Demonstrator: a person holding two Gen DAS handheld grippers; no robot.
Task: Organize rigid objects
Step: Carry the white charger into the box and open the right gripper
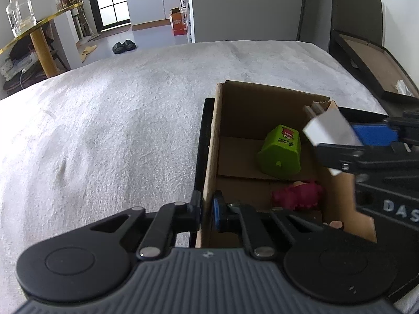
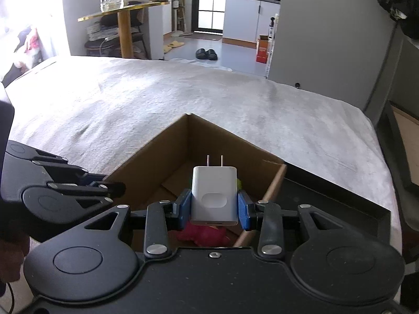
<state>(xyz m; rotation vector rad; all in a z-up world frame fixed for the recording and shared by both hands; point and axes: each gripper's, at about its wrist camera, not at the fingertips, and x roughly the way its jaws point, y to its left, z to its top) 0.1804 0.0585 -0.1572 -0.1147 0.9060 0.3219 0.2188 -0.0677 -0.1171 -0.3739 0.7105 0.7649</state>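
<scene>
**Q:** Grippers first: what does each one hold?

**A:** The right gripper [image 2: 214,209] has its blue fingers [image 2: 183,209] pressed against both sides of a white charger [image 2: 214,193], a wall plug with two metal prongs pointing away from the camera. The left gripper [image 1: 208,209] has its fingers nearly together, pinching the near left wall of a cardboard box [image 1: 209,162], one finger outside the wall and one inside.

**Q:** Where is the charger relative to the box?

**A:** It hangs in the air above the open top of the box, clear of the walls and of the things inside. In the left wrist view the charger [image 1: 328,130] shows over the right half of the box, tilted, with the right gripper [image 1: 340,141] coming in from the right edge.

**Q:** What lies inside the box?

**A:** A green toy [image 1: 280,154] lies on its side on the cardboard floor, near the far wall. A magenta toy [image 1: 298,195] lies nearer the camera, directly under the charger in the right wrist view.

**Q:** What does the box rest on?

**A:** It stands in a black tray [image 1: 201,141] on a bed covered with a white blanket [image 1: 117,130]. Beyond the bed lie black slippers [image 1: 123,46] on the floor.
</scene>
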